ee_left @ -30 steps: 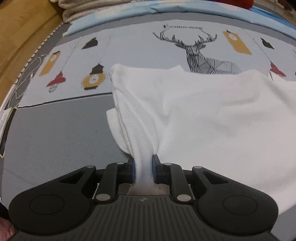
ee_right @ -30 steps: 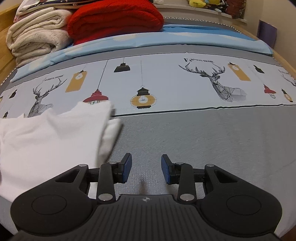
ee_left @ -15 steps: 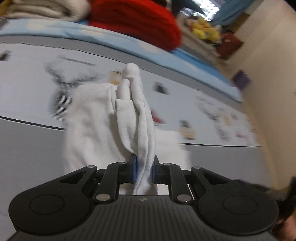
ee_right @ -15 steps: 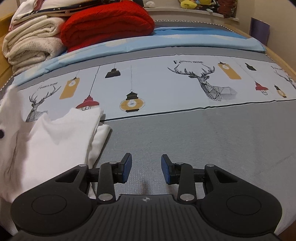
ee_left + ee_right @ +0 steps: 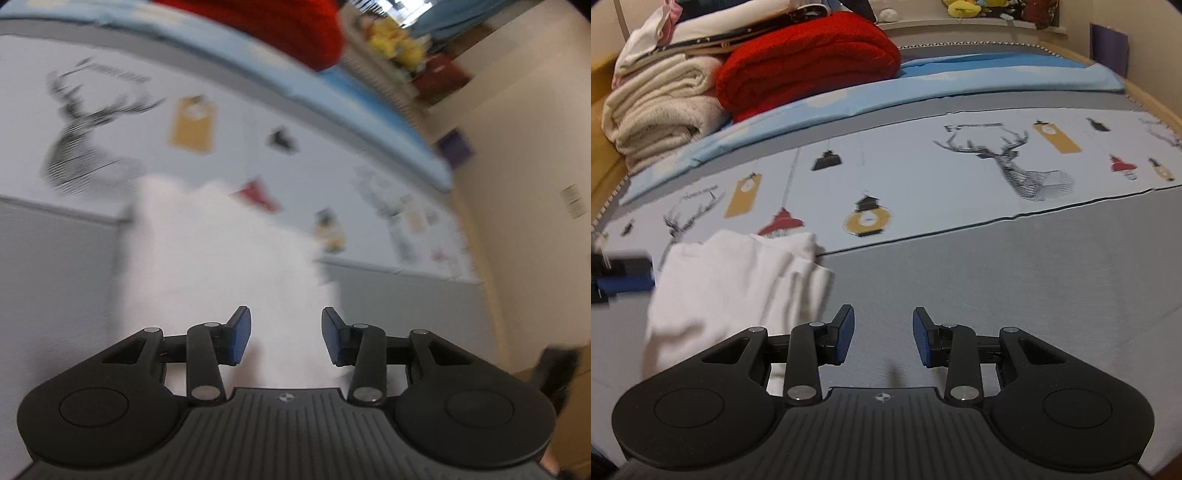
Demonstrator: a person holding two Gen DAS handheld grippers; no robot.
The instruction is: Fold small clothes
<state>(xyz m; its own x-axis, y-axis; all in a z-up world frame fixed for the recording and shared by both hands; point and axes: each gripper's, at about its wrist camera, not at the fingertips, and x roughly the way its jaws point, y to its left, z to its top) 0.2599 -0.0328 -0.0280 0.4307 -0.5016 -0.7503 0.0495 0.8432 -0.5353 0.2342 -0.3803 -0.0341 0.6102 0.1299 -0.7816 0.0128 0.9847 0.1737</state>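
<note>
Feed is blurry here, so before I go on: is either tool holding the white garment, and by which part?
Nothing is held. The left tool is opening, its pads clear of the white garment lying on the bed. The right tool is open over bare sheet.

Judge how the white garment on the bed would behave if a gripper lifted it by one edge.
The white garment lies in soft, uneven layers on the bedspread, so it would probably droop and partly unfold. It looks thin, so likely light. No stiff part is visible, so pushing would probably bunch it.
</note>
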